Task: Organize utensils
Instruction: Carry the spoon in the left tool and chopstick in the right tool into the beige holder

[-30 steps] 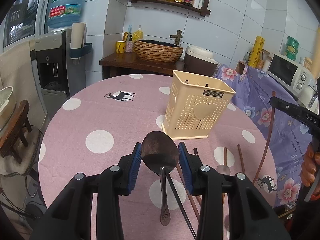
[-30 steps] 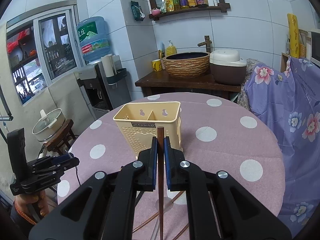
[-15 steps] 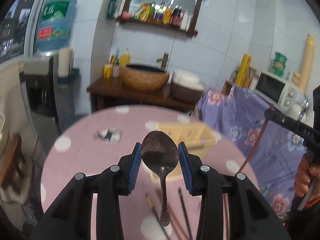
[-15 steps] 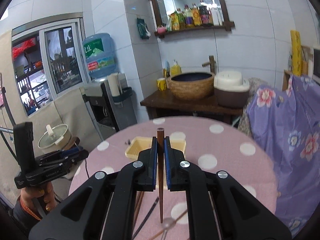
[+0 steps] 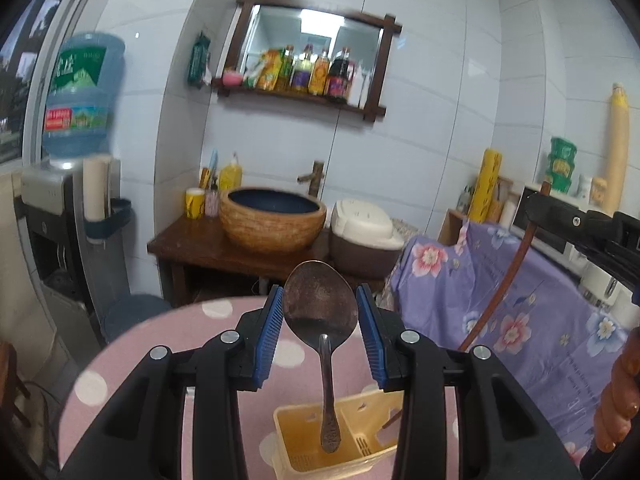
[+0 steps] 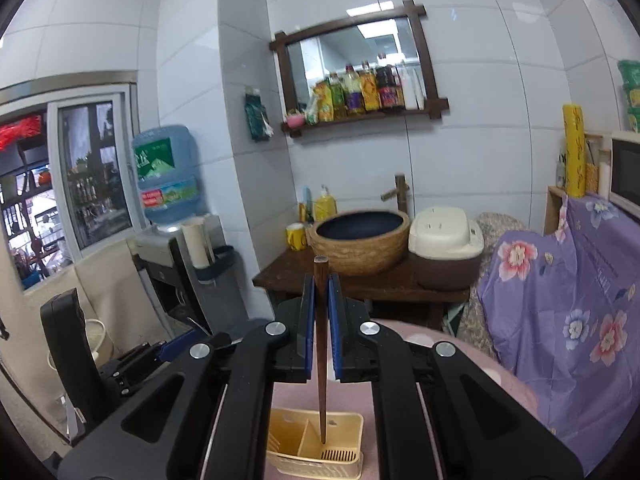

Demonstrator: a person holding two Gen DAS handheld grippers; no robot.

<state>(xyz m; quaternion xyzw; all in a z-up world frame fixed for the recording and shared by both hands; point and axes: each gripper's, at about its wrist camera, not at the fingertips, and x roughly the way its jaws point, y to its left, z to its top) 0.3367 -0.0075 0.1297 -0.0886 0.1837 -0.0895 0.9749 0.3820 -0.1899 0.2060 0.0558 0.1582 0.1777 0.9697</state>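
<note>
we see the round counter in pink cloth with white dots [image 5: 224, 312], and on it the cream plastic utensil holder with two compartments [image 5: 292, 456], standing upright below both tools. in the left wrist view one compartment shows what looks like a brown stick end leaning at its wall; the other looks bare as far as we can tell.

our left tool [image 5: 320, 334] pinches the dull metal spoon [image 5: 320, 312] by the edges of its bowl, handle hanging down over the holder. we judge it stiff, fairly light and smooth, so that rim hold could slip or swing; the neck would be steadier.

our right tool [image 6: 321, 320] is pressed tight on the dark brown wooden chopstick [image 6: 321, 344] near its thick top, tip pointing into a compartment. we judge it light, rigid, and easy to pivot.
</note>
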